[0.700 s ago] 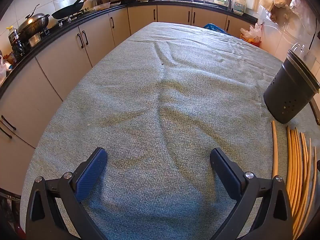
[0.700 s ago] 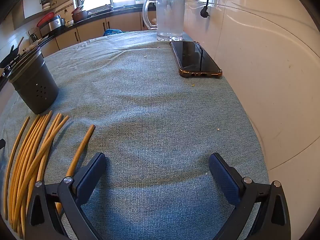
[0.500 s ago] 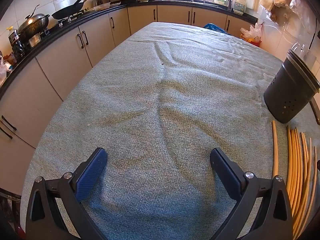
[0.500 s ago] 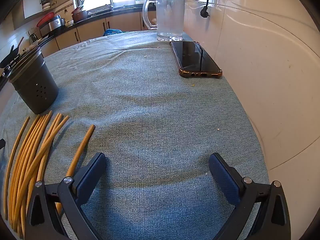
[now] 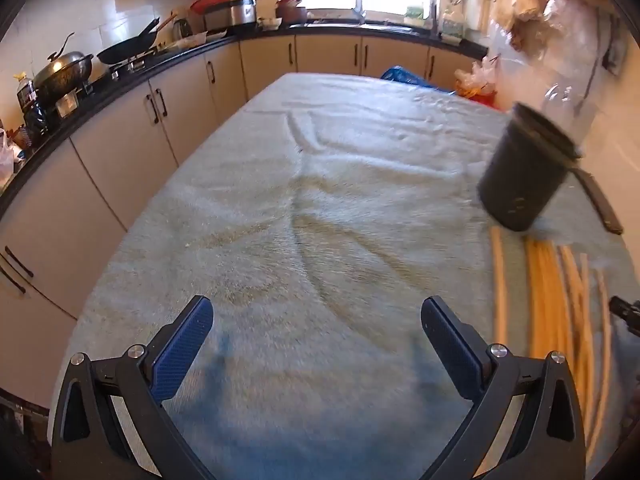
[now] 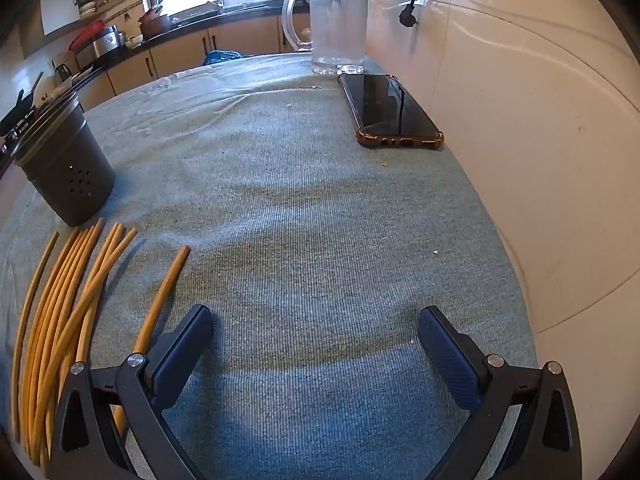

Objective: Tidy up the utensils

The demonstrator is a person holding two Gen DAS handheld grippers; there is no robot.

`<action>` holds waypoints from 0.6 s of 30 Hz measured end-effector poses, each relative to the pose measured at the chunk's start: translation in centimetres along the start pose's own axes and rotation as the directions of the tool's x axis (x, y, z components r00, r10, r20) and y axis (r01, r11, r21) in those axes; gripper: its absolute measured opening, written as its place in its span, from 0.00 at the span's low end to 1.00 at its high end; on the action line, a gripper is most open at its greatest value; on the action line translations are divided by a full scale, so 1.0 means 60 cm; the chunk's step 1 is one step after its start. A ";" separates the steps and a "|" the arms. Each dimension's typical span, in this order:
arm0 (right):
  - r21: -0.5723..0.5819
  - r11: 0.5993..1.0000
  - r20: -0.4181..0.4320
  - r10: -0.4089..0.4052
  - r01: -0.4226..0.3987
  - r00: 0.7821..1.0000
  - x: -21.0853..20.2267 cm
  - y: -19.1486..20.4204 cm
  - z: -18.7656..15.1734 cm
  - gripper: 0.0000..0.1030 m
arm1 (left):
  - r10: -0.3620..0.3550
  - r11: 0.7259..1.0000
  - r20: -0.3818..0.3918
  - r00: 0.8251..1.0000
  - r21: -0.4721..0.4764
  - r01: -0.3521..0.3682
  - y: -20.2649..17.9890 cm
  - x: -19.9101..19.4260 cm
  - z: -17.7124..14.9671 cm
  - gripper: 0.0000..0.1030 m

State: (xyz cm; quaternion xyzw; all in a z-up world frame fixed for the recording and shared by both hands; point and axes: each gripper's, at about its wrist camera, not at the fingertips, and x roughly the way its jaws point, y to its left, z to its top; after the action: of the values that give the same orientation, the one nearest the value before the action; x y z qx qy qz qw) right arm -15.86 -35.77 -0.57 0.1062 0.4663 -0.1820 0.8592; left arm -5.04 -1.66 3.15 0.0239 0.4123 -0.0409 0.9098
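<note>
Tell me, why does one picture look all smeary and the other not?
Left wrist view: motion blur smears the dark holder and chopsticks. Right wrist view: sharp, holder's holes and phone crisp; the fisheye bends the wall lines.

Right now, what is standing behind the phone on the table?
Behind the phone stands a clear glass mug, upright on the green cloth near the tiled wall. Its frosted sides hide whether it contains anything.

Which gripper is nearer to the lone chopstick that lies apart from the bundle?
Right. The lone chopstick runs down beside the right gripper, passing under its left finger. The left gripper is over bare cloth, on the far side of the bundle.
</note>
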 end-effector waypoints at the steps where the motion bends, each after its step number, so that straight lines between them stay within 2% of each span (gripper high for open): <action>1: 0.005 1.000 -0.003 0.000 0.000 1.000 -0.003 -0.002 -0.003 1.00 | -0.006 1.000 0.009 1.000 0.000 0.006 -0.003 -0.013 -0.001 1.00; 6: 0.064 0.997 0.035 0.038 -0.040 0.999 -0.042 -0.005 -0.029 0.99 | -0.032 0.999 0.063 0.997 0.016 0.031 -0.024 -0.078 -0.009 1.00; 11: 0.064 0.996 0.136 0.054 -0.063 0.989 -0.112 0.013 -0.062 0.99 | -0.042 0.998 0.131 0.990 0.043 0.036 -0.032 -0.133 -0.017 1.00; 14: 0.056 0.997 0.199 0.048 -0.060 0.979 -0.156 0.027 -0.078 0.99 | -0.056 0.997 0.171 0.984 0.061 0.046 -0.040 -0.172 -0.027 1.00; 18: 0.053 0.998 0.299 0.022 -0.039 0.954 -0.216 0.043 -0.101 0.99 | -0.070 0.996 0.231 0.970 0.070 0.055 -0.043 -0.222 -0.046 1.00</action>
State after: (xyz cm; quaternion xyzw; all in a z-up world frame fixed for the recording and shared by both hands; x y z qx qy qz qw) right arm -25.90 -28.50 7.07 0.1099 0.3242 -0.1963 0.9188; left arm -16.08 -3.31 11.34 0.0348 0.3016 -0.0851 0.9490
